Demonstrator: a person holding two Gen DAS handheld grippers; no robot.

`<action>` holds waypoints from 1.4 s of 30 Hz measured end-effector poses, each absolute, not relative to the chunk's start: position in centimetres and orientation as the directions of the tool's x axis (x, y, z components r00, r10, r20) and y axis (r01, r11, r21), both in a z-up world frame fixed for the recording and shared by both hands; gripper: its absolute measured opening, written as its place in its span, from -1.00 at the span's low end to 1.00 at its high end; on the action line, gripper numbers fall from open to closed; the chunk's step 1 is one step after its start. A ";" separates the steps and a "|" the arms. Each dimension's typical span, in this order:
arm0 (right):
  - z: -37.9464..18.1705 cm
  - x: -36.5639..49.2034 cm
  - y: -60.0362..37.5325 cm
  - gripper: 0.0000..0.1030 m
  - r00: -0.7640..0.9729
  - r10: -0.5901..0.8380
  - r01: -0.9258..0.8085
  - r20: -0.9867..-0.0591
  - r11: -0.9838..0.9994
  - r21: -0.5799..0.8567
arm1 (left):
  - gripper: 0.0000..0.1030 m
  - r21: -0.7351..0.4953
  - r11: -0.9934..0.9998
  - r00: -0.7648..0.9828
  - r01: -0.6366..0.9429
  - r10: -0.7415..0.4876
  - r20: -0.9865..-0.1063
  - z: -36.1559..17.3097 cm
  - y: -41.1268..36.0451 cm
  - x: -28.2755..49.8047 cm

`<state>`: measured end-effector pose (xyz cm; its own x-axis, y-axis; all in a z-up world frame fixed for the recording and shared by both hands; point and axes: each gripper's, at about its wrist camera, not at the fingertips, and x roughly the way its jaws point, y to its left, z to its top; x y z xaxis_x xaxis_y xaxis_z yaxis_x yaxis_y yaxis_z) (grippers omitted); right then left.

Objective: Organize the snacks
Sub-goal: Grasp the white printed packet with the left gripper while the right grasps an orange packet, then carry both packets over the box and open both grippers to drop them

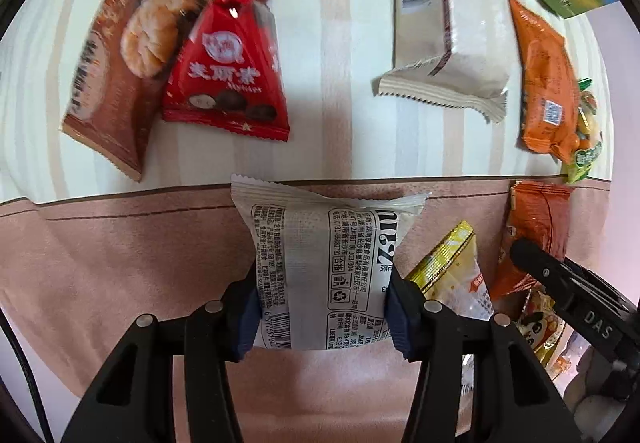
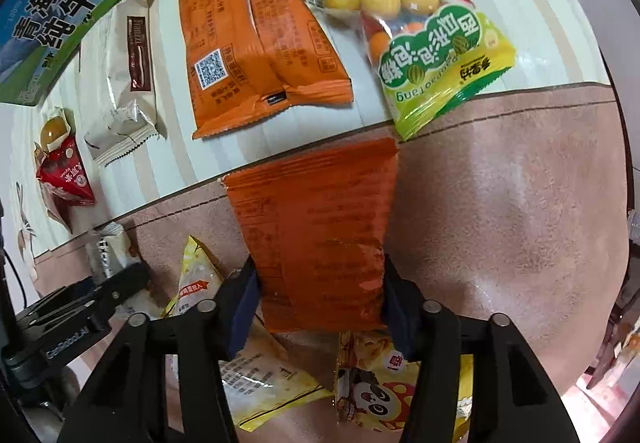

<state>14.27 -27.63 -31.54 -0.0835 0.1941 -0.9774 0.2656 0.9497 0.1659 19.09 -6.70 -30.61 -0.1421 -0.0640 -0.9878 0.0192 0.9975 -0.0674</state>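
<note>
Blue pads (image 1: 394,307) of the left gripper (image 1: 320,307) press both sides of a white snack packet (image 1: 324,263), held over the pink mat (image 1: 120,263). Right gripper (image 2: 320,307) — its fingers clamp a dark orange packet (image 2: 316,235) above the same mat, with a yellow panda packet (image 2: 376,395) lying beneath. Beyond the mat edge, on the striped cloth (image 1: 332,43), lie a red triangular pouch (image 1: 228,75), a beige wrapper (image 1: 436,35), an orange wrapper (image 2: 256,39) and a bubble-gum bag (image 2: 432,43) — arranged in a row.

Striped tablecloth (image 1: 352,43), pink mat (image 1: 120,263), scattered snack packets (image 2: 256,43)
</note>
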 end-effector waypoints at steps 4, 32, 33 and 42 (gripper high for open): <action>-30.0 13.9 -27.8 0.04 -0.062 0.216 0.279 -0.974 0.941 0.191 | -0.05 -0.083 0.996 -0.128 0.037 -0.078 -0.989 -27.4 -6.4 18.5; -9.6 38.8 -28.6 0.03 0.322 0.260 0.137 -0.910 0.939 0.316 | -0.05 -0.095 0.994 0.131 0.054 -0.101 -0.986 -10.0 -4.3 40.2; -10.3 40.6 -28.7 0.03 0.312 0.236 0.145 -0.920 0.945 0.292 | -0.05 -0.082 0.995 0.121 0.053 -0.088 -0.989 -10.8 -4.1 41.0; -16.7 48.0 -30.0 0.56 0.220 0.179 0.210 -0.959 0.951 0.225 | 0.29 -0.039 0.998 0.045 0.055 -0.042 -0.998 -17.0 -4.1 45.1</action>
<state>48.03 -29.99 -16.73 0.2202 0.1787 -0.9590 0.2102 0.9513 0.2255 45.07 -4.14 -17.03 0.0454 -0.0417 -0.9981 0.0552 0.9977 -0.0392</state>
